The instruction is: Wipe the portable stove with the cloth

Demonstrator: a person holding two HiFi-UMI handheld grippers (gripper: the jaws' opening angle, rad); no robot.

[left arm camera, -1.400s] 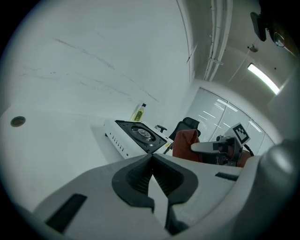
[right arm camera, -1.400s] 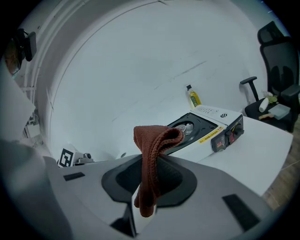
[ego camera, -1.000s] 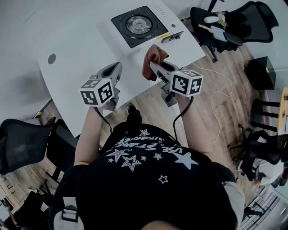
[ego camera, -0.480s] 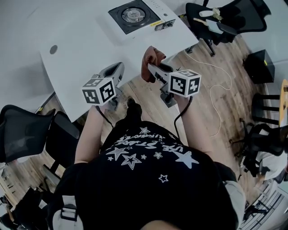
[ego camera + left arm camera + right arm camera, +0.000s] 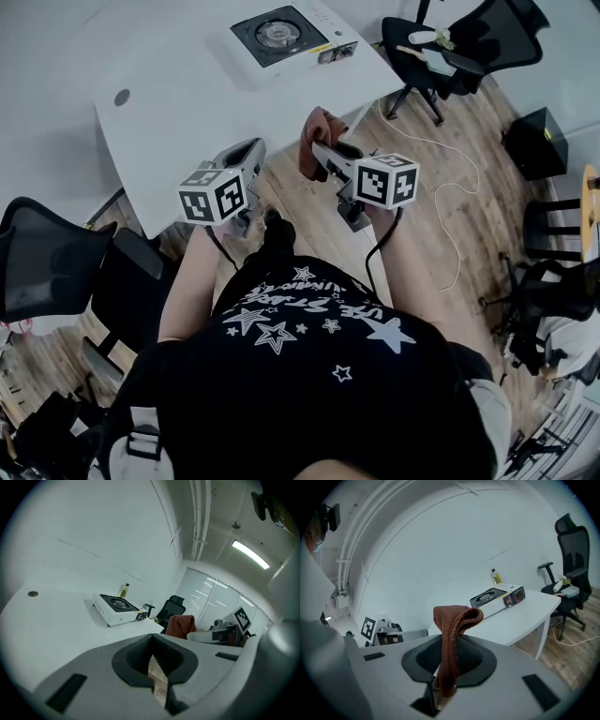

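Pinching the brown cloth [image 5: 452,625] by one thin fold in my right claw [image 5: 443,681], with my left claw [image 5: 155,670] pressed together empty, I could drop it before reaching the portable stove [image 5: 497,597].

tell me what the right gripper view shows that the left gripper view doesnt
Only the right gripper view: the right gripper with its jaws shut on the cloth, and a cable on the wooden floor.

Only the left gripper view: the left gripper, jaws together with nothing between them, a round hole in the table, and a ceiling light.

Both: the portable stove on the white table, the yellow bottle behind it, and the cloth itself.
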